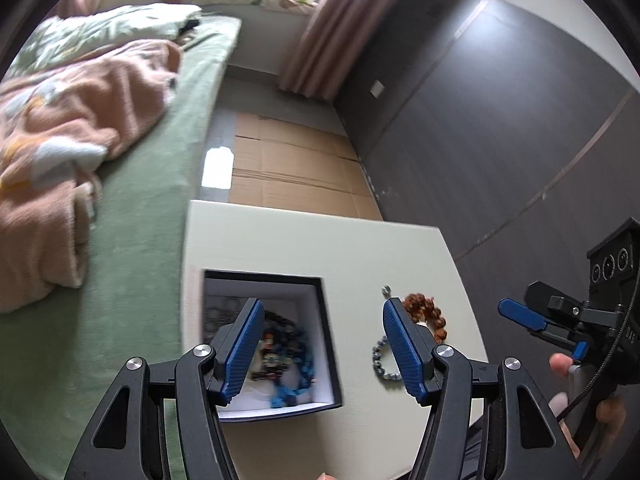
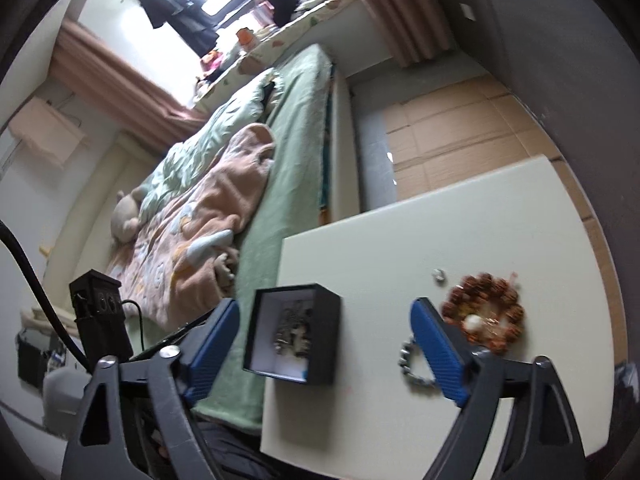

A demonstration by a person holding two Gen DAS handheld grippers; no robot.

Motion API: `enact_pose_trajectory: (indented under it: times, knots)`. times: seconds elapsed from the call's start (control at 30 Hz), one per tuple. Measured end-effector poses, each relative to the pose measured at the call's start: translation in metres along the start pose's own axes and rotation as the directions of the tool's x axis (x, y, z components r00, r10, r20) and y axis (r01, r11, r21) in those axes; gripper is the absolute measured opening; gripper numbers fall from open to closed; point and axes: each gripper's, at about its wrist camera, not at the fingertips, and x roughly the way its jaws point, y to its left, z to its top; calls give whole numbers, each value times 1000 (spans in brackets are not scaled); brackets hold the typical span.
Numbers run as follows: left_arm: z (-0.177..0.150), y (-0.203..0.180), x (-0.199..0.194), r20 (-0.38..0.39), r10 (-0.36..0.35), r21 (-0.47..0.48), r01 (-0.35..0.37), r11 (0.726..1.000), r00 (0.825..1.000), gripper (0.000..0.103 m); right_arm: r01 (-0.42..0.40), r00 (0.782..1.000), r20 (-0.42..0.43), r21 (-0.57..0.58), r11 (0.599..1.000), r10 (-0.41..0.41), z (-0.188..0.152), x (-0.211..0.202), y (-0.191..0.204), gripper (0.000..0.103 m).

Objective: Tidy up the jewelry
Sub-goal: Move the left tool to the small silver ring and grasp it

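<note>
Bracelets already fill the black box [image 1: 326, 344]; both claws, left claw [image 1: 324, 344] and right claw [image 2: 324, 346], gape empty. Next, probably, the brown bead bracelet [image 2: 486, 312] on the worktop [image 2: 400, 240].

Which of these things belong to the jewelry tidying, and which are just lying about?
Part of the job:
- black box holding beaded pieces
- brown bead bracelet
- grey bead bracelet
- small silver ring

Just lying about:
- pink blanket
- green bed
- cardboard on the floor
- curtain

black box [image 2: 332, 312], reddish-brown bracelet [image 2: 486, 314]
</note>
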Motion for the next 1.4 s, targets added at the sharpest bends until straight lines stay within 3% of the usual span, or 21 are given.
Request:
enact_pose_trajectory:
  times: [0.37, 0.67, 1.03, 1.2, 1.3, 1.4]
  knots:
    - [-2, -59, 52, -132, 46, 195, -19, 981, 990, 63, 41, 999, -18, 184, 982, -38, -22, 14, -82, 103]
    - [21, -83, 86, -171, 106, 278, -55, 959, 980, 62, 86, 996, -30, 206, 975, -82, -22, 10, -103, 103]
    - [28, -115, 152, -274, 182, 379, -68, 923, 944, 36, 134, 989, 14, 331, 934, -147, -19, -3, -148, 102]
    - [25, -118, 185, -335, 221, 383, -82, 920, 916, 32, 138, 987, 25, 363, 922, -157, -18, -6, -157, 93]
    - [25, -117, 199, -346, 240, 370, -103, 923, 907, 29, 163, 985, -5, 382, 910, -174, -17, -1, -162, 93]
    - [24, -115, 207, -343, 256, 358, -127, 925, 904, 27, 133, 990, -10, 399, 907, -141, -15, 3, -166, 93]
